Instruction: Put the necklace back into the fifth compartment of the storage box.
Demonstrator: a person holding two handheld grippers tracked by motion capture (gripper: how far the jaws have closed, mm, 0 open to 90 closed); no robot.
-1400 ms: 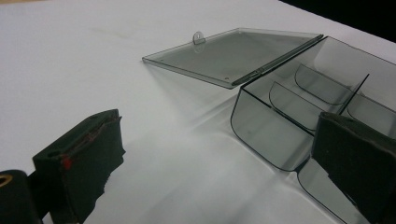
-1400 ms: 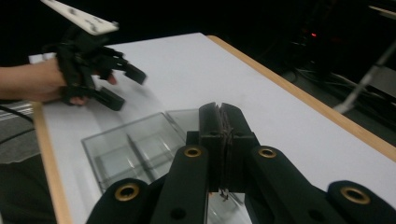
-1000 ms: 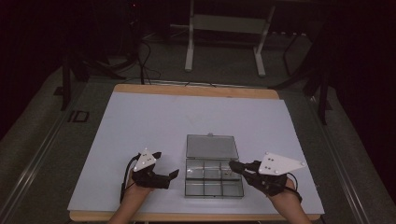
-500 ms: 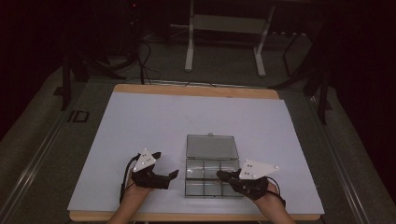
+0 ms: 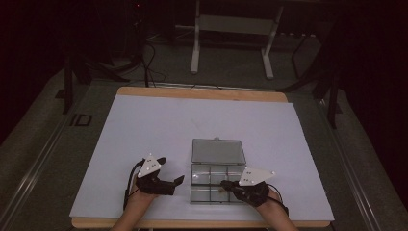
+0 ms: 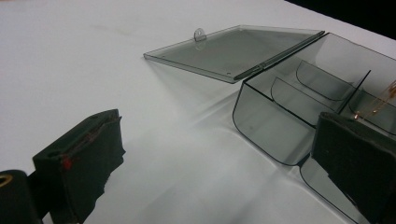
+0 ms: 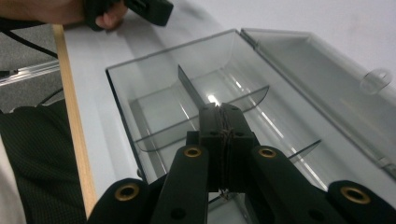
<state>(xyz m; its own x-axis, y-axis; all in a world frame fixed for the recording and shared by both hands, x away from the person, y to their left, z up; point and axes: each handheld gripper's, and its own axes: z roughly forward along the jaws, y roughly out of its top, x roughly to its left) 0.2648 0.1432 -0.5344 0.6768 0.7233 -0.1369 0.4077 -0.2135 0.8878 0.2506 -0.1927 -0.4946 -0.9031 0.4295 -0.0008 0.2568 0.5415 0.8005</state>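
Two tongs are in your hands at the near edge of the tabletop (image 5: pixel 144 125), with the clear compartment box (image 5: pixel 211 185) lying between them. Your left tongs (image 5: pixel 169 168) rest on the white surface just left of the box, jaws spread wide apart with nothing between them; in the left gripper view the box's rounded near wall sits just beside the right-hand jaw. Your right tongs (image 5: pixel 225 185) reach in over the box's right side, tips above the near right compartments. Their jaws are pressed together, and a thin thread-like strand shows in the seam between the pads, though you cannot tell what it is. In the left gripper view a thin golden wire piece (image 6: pixel 373 103) shows over a far compartment of the box. The box's lid (image 5: pixel 217 150) lies folded back flat on the tabletop beyond the compartments, its small tab pointing away from you.
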